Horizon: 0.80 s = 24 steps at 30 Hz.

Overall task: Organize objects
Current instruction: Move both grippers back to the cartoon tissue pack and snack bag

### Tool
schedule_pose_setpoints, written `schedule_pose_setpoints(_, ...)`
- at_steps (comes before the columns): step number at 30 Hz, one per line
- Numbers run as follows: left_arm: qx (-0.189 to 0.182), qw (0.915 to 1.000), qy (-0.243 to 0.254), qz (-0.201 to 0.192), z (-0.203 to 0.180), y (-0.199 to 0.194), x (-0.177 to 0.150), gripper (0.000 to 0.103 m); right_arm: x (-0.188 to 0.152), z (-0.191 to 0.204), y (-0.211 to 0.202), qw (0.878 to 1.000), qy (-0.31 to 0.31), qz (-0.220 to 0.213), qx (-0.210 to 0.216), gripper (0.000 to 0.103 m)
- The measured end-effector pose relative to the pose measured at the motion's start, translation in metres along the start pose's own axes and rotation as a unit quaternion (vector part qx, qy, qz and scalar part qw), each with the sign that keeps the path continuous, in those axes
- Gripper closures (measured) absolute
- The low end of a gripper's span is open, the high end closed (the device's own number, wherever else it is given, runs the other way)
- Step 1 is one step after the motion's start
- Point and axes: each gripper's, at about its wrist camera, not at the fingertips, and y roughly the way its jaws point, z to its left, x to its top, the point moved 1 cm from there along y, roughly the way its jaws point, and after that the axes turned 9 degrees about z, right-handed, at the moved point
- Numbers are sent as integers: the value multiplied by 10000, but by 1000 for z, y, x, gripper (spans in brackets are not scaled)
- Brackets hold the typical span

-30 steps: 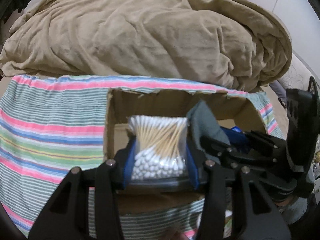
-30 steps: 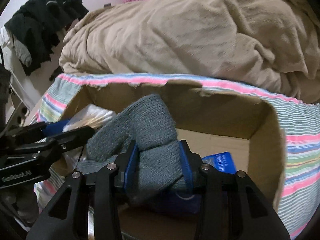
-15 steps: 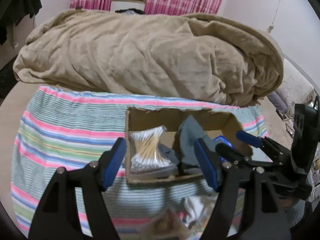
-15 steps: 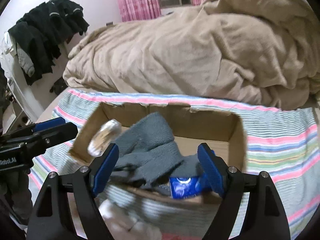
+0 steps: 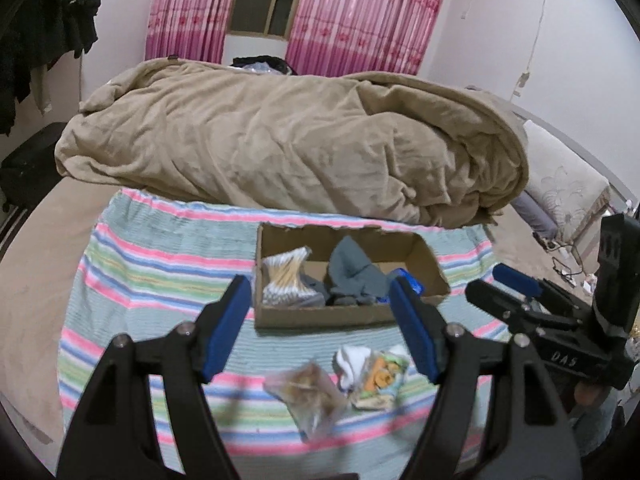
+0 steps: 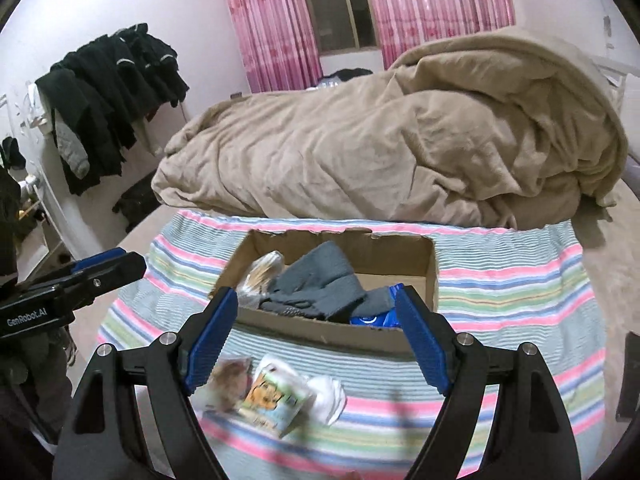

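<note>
An open cardboard box (image 5: 344, 316) (image 6: 320, 332) sits on a striped cloth. In it lie a bag of cotton swabs (image 5: 286, 276) (image 6: 258, 276), a grey knitted garment (image 5: 354, 272) (image 6: 316, 284) and a blue packet (image 5: 408, 282) (image 6: 374, 318). In front of the box lie a clear bag of brownish items (image 5: 308, 394) (image 6: 226, 386), a colourful packet (image 5: 382, 376) (image 6: 276, 398) and a white cloth piece (image 5: 352, 362) (image 6: 328, 392). My left gripper (image 5: 320, 326) is open and empty, above the near side of the box. My right gripper (image 6: 316, 336) is open and empty, likewise.
The striped cloth (image 5: 160, 264) (image 6: 512, 292) covers the near part of a bed. A bulky tan blanket (image 5: 280, 148) (image 6: 400, 148) is heaped behind the box. Dark clothes (image 6: 112, 92) hang at the left. Pink curtains (image 5: 352, 16) hang on the back wall.
Both grippers opened, letting go of the swab bag and the grey garment into the box, then drew back and up. The loose items in front of the box came into view.
</note>
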Motion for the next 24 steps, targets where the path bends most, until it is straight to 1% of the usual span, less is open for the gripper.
schedule_pose_setpoints(5,-30,10000,-40,27,-2,-11,-17,29,-11,8,-19,10000,-26,-71,29,19)
schedule_pose_setpoints(8,-46,9999,-91,137,-2,-9,-31,29,-21,12,-22,10000,-24,-23,38,19)
schedule_pose_setpoints(14,-61,9987,-113,486,-1,7,-60,29,-44,19,-7,9995,-57,310,89,19)
schedule_pose_setpoints(18,-28,9972,-104,734,0,23,-75,29,-59,18,7,9984,52,532,172,19)
schedule_pose_setpoints(24,49,9952,-7,973,2,45,-92,29,-74,19,30,9963,137,816,240,19)
